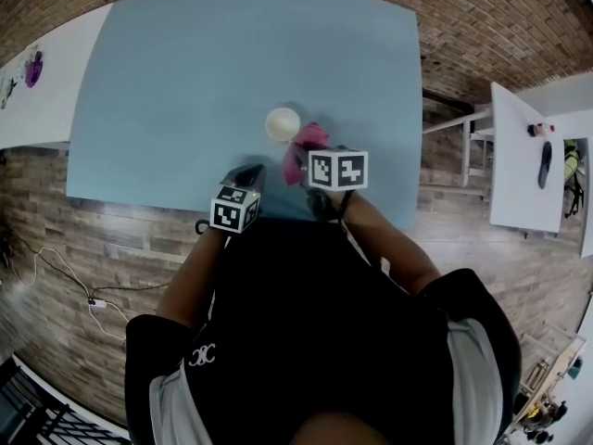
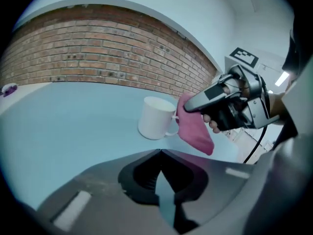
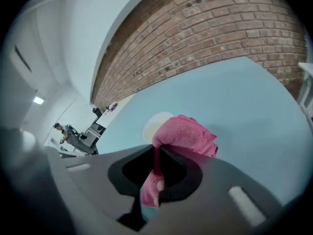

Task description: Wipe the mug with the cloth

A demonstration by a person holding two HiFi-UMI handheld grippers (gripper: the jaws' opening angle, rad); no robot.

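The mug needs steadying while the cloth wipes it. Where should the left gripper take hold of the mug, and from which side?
Likely the left wall of the mug at the rim, coming from above with one jaw inside: it stands upright, mouth open, and its handle points right, toward the cloth. The left gripper is shut and must open first.

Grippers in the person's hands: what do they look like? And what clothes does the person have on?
The left gripper and the right gripper are chunky, dark grey tools with two jaws. Each carries a white cube printed with black square markers. The right one also has silvery metal parts, and a black cable loops away from it. The person wears a black top with white panels.
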